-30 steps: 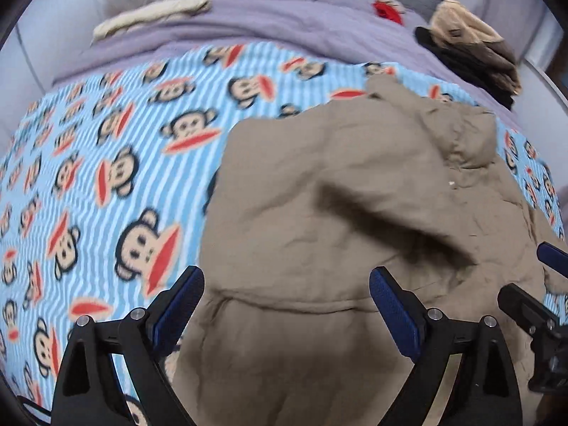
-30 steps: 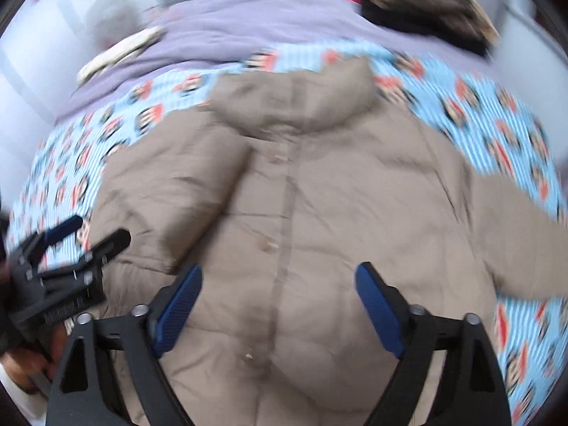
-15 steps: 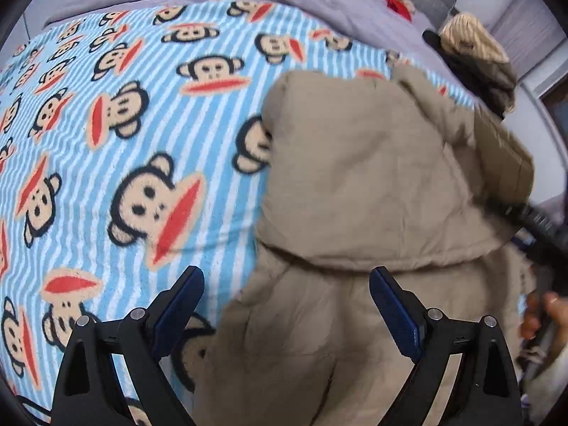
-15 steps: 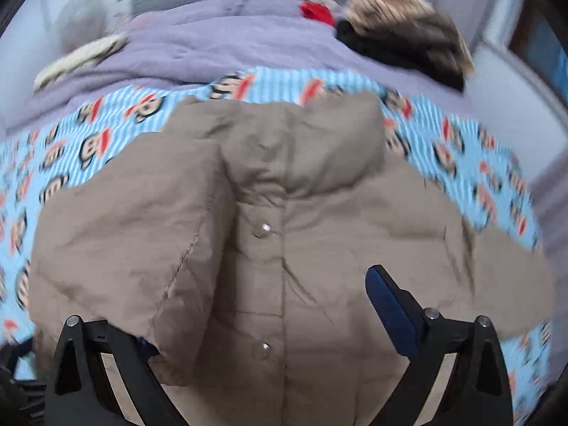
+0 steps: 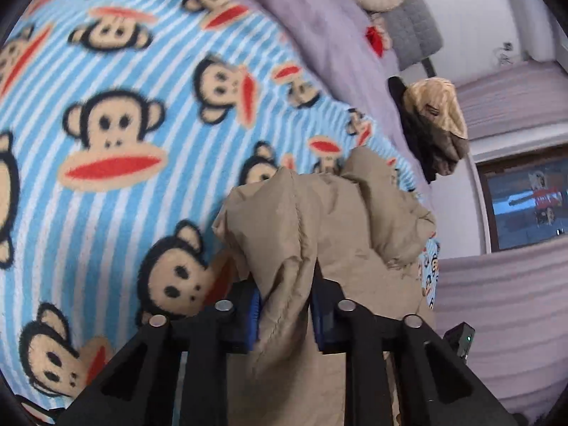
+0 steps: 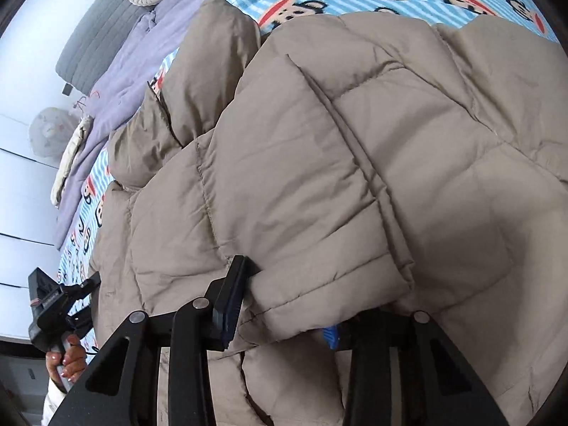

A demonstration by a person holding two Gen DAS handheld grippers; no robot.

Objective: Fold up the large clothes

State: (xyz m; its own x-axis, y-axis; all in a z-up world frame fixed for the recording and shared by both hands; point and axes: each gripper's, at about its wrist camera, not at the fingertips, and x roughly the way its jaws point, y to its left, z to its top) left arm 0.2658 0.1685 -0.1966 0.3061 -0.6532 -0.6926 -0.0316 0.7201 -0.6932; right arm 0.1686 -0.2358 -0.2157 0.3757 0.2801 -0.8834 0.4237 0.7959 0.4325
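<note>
Blanket [image 5: 117, 184]: monkey-print cover spread as the folding surface; the coat lies on it.
Left gripper [image 5: 284, 310]: jaws have just been closing, now clamped on a bunched edge of the padded coat [image 5: 319, 227], probably to lift that side for a fold.
Right gripper [image 6: 280, 314]: jaws have just been closing, now pinching a thick quilted flap of the coat's near edge; far pad mostly buried under fabric.
Hidden: the coat's full outline is cut off in both views; which part each gripper holds cannot be told.
Hand [image 6: 67, 360]: holds the left gripper's handle at the frame edge.
</note>
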